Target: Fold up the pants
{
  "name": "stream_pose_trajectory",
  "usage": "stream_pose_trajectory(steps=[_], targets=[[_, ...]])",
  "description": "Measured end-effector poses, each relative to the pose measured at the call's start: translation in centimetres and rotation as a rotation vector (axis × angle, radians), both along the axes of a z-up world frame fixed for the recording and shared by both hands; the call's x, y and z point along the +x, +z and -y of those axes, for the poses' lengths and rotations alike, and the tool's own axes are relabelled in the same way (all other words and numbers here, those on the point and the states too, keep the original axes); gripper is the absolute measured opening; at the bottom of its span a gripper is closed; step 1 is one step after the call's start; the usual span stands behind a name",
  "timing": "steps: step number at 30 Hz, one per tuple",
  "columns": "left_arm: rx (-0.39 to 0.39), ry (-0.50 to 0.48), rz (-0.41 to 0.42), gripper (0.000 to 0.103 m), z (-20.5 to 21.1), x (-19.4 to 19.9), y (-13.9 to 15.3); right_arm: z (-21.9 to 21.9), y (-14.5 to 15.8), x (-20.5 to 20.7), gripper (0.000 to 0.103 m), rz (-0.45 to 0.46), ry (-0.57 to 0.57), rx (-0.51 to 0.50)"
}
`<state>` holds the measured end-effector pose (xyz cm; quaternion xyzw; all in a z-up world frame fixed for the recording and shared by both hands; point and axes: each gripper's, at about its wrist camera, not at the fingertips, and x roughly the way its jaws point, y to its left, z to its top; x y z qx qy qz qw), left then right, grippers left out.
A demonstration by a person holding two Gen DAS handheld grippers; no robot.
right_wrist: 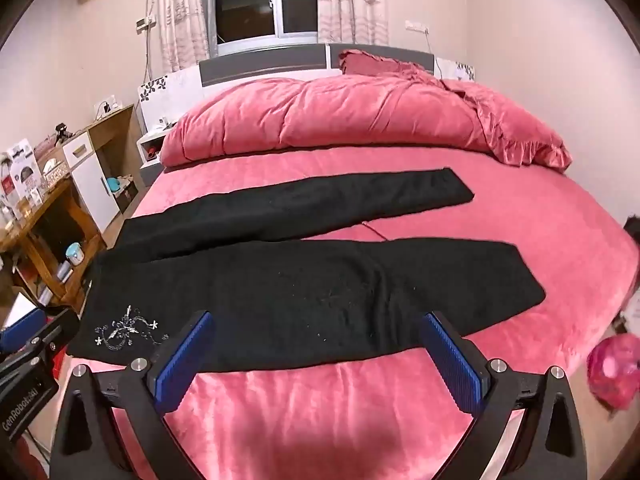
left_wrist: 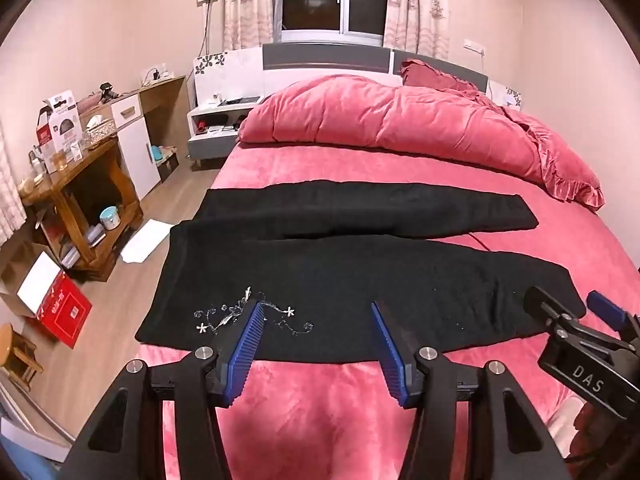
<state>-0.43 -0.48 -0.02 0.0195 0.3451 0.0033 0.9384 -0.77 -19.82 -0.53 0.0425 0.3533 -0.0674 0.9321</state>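
Black pants [left_wrist: 328, 280] spread flat on pink bed [left_wrist: 340, 400], legs apart, waist left, ready for first fold. Left gripper [left_wrist: 318, 312] jaws apart, empty, over near waist edge. Right gripper [right_wrist: 316, 322] wide apart, empty, over near leg hem side.

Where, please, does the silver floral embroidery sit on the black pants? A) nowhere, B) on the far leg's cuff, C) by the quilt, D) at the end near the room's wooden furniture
D: the embroidery lies on the black pants at the end nearest the wooden shelf.
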Motion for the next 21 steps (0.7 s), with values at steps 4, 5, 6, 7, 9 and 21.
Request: stream_pose_trajectory(steps=[4, 5, 6, 7, 9, 21], targets=[[-0.021, 0.018, -0.044, 0.056, 0.2, 0.3, -0.2, -0.2, 0.5, 0.0, 0.103, 0.025, 0.019, -0.028], [-0.034, 0.019, -0.048, 0.056, 0.0, 0.5, -0.2, -0.6, 0.5, 0.2, 0.103, 0.019, 0.021, -0.049], [-0.058, 0.022, -0.043, 0.056, -0.6, 0.4, 0.1, -0.6, 0.5, 0.3, 0.103, 0.017, 0.021, -0.054], [-0.056, 0.025, -0.041, 0.056, -0.6, 0.4, 0.0, -0.9, 0.5, -0.5, 0.103, 0.039, 0.020, -0.069], [-0.057, 0.025, -0.045, 0.056, -0.9, 0.5, -0.1, -1.0, 0.8, -0.4, 0.103, 0.034, 0.019, -0.080], [-0.052, 0.023, -0.058, 0.056, -1.0, 0.8, -0.5, -0.9, 0.0, 0.0, 0.103, 0.017, 0.011, -0.073]])
